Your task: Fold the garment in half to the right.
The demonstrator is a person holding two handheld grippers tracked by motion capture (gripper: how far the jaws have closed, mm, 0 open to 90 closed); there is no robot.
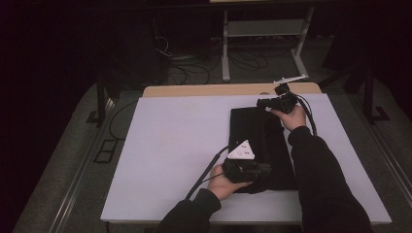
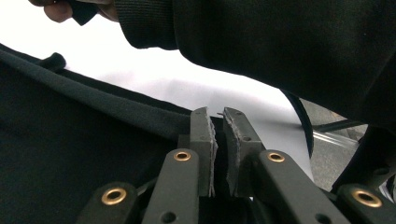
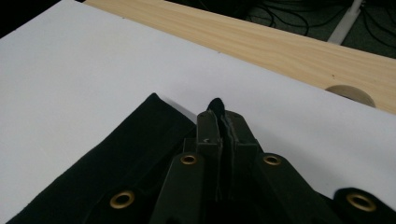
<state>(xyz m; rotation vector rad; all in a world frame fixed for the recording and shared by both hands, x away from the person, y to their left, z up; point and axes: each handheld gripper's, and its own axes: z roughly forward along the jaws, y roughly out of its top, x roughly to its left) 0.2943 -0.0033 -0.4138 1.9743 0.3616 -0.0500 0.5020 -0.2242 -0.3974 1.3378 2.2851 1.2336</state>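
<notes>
A black cloth (image 1: 262,141) lies folded in a long strip on the right half of the white board (image 1: 170,145). My left gripper (image 1: 265,171), with a white three-cornered plate on top, is at the cloth's near end; its jaws are closed on the cloth's thick hem (image 2: 116,105). In the left gripper view the left gripper (image 2: 218,115) shows dark fabric in the narrow slit between its pads. My right gripper (image 1: 261,103) is at the cloth's far end. In the right gripper view the right gripper (image 3: 224,116) pinches a corner of the cloth (image 3: 126,149), and a black tip pokes out past its fingertips.
Beyond the board runs the bare wooden table edge (image 1: 228,90), with a round cable cap (image 3: 350,95) set in it. The person's dark right sleeve (image 2: 280,42) hangs over the cloth. Cables and a white frame (image 1: 265,29) are on the floor behind the table.
</notes>
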